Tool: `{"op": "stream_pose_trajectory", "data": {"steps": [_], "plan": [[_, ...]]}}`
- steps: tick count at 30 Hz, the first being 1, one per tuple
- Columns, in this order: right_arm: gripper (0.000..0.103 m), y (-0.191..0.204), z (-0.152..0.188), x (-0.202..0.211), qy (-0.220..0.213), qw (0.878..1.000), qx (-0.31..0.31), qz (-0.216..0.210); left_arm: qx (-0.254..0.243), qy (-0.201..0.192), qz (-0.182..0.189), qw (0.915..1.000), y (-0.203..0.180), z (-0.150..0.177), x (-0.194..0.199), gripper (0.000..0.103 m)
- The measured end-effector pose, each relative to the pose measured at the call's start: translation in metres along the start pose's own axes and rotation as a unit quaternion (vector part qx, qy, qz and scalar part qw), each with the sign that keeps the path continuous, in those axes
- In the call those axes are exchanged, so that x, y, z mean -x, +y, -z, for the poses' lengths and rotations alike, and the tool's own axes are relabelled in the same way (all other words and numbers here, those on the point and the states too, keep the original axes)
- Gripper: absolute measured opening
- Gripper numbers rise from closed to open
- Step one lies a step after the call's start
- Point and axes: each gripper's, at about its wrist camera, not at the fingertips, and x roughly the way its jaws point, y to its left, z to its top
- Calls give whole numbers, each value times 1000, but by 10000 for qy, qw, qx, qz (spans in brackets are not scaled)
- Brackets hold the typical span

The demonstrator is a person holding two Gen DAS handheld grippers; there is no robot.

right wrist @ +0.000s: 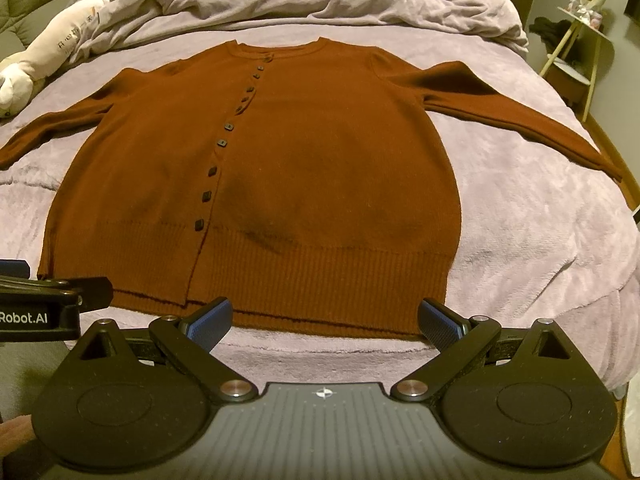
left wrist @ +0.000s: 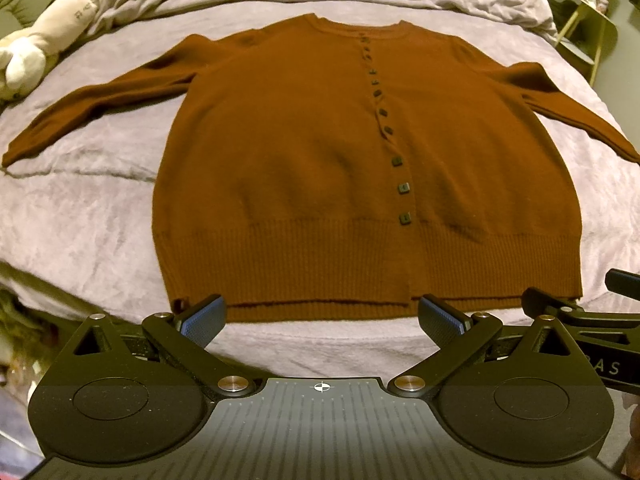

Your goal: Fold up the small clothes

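Two claws were mine, one in each hand, and both hovered just short of the near hem of a rust-brown cardigan (left wrist: 304, 168) spread flat, front up, on a bed. My left gripper (left wrist: 322, 318) had its fingers spread wide with nothing between them, its blue textured pads (left wrist: 202, 320) poised over the bare blanket near the cardigan's left half of the hem. My right gripper (right wrist: 325, 320) was equally wide and empty, lined up near the hem's right half; its body showed at the right edge of the left camera, and the left one's at the left edge of the right camera. The cardigan was a fine knit with a broad ribbed waistband, a round ribbed neckline, both sleeves stretched outward, and a row of small dark square buttons (left wrist: 402, 187) fastened down the front. Under it lay a soft, fuzzy lilac blanket (right wrist: 532, 216), with a rumpled duvet (right wrist: 320, 0) of the same colour heaped beyond the collar. A long cream plush toy (left wrist: 44, 40) rested at the far left, bearing lettering too blurred to read. On the left gripper's body in the right view I could read "Robot.AI"; in the left view only the letters "AS" showed on the other.
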Motion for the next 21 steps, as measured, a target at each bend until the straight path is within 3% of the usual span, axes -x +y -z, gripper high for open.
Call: {"op": "stream_pose_trajectory", "data": {"steps": [21], "plan": [[99,-4,1,-4,-27,9997,-22,-234,9,118,-10,9999,-1,-2,-5,103]]}}
